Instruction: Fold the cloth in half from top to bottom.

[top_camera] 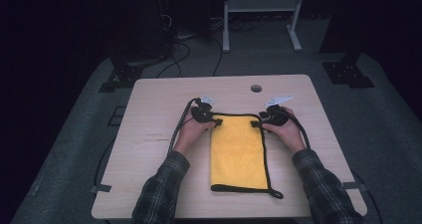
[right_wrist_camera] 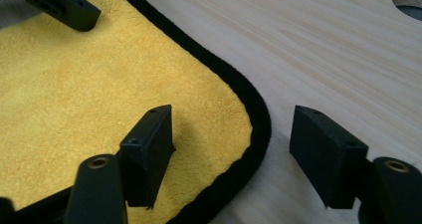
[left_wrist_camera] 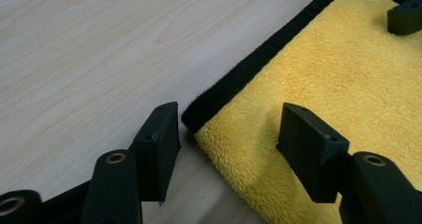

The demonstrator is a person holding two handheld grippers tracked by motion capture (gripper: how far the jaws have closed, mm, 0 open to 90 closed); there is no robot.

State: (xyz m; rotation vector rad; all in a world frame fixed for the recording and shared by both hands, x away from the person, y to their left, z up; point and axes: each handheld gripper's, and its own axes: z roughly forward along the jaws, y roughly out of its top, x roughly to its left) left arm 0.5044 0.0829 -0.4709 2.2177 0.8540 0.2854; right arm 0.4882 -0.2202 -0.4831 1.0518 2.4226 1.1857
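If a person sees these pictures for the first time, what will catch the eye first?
The bright yellow cloth with black edging, lying folded in the middle of the pale wooden table, stands out against the dark room. Next come the left gripper and the right gripper, each at one far corner of the cloth, jaws open astride the black edge.

I see a bright yellow cloth point(top_camera: 237, 152) edged in black on the pale wood-grain bench point(top_camera: 149, 134), matte black jaws on both grippers, and dark plaid sleeves point(top_camera: 160, 191) on my forearms.
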